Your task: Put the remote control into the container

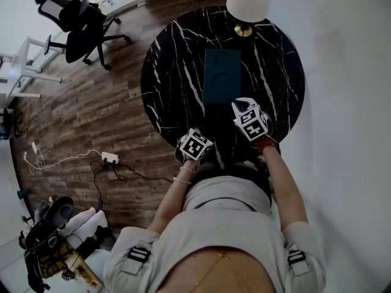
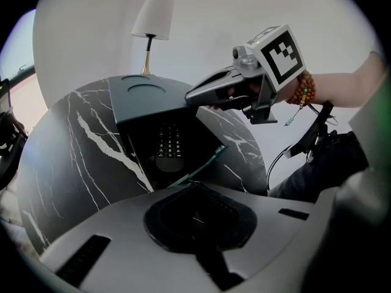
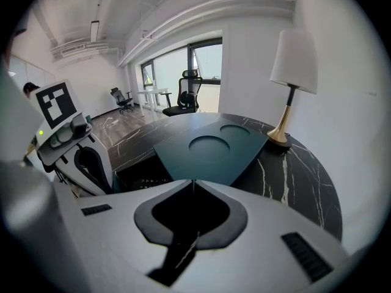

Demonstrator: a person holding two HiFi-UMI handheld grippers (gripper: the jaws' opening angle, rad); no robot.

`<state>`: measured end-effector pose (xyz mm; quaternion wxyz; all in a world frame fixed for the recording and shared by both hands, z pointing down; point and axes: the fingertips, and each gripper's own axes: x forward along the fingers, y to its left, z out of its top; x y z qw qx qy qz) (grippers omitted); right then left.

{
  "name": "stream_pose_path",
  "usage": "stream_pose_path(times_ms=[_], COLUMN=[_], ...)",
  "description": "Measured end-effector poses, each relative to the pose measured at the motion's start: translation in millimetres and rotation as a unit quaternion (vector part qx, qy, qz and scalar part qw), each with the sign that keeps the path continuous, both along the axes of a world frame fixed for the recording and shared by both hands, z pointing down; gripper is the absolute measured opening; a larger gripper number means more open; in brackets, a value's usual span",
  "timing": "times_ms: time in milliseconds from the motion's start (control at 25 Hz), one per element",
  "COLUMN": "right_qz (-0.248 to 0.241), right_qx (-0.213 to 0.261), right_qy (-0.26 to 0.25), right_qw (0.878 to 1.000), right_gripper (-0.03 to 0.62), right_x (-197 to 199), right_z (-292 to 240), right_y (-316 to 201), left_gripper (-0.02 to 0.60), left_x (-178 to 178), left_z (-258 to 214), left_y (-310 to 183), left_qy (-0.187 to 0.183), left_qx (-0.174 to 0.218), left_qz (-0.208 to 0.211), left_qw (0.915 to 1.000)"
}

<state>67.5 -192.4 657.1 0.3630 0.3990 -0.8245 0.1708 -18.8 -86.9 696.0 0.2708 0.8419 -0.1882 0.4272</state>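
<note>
Carrying it all, the desk [image 1: 165, 72]: round, black marble with white veins. Everything I'm working on sits toward the middle of it.
Container [image 2: 137, 139]: a dark box, open on the side facing me. I can see down into it from both claw views.
Lid [image 3: 211, 148]: a teal panel with round recesses, raised over the box and tilted up at its near edge.
Remote control [image 2: 168, 148]: it lies flat on the container's floor under the raised lid, buttons up. I judge the placing itself done.
Right claw [image 3: 193, 183]: its jaws are pinched together with the lid's near edge right at their tips. I read this as a grip that props the lid up.
Left claw [image 2: 195, 188]: its jaws are pressed together with nothing between them. It hovers just in front of the container's opening and touches neither box nor remote.
Step in hand: as I read it, the tail end, with the remote inside and only the lid left to deal with.
Next move: I'd lower the lid slowly with the right claw and let go only once it rests on the box. The left claw has to stay clear of the opening so it isn't caught under the lid.
</note>
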Motion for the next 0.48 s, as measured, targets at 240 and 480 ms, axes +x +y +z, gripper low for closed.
stream_pose_path(times_ms=[240, 480], right_qz=[0.000, 0.000], right_qx=[0.000, -0.002], right_qy=[-0.003, -0.004], right_qw=[1.000, 1.000], right_gripper=[0.012, 0.012], right_x=[0, 0], right_z=[0, 0], right_y=[-1, 0], left_gripper=[0.006, 0.006], left_x=[3, 7], left_z=[2, 1], left_y=[-12, -22], left_qy=[-0.002, 0.004], left_qx=[0.004, 0.008], left_qz=[0.006, 0.010], left_qw=[1.0000, 0.9999])
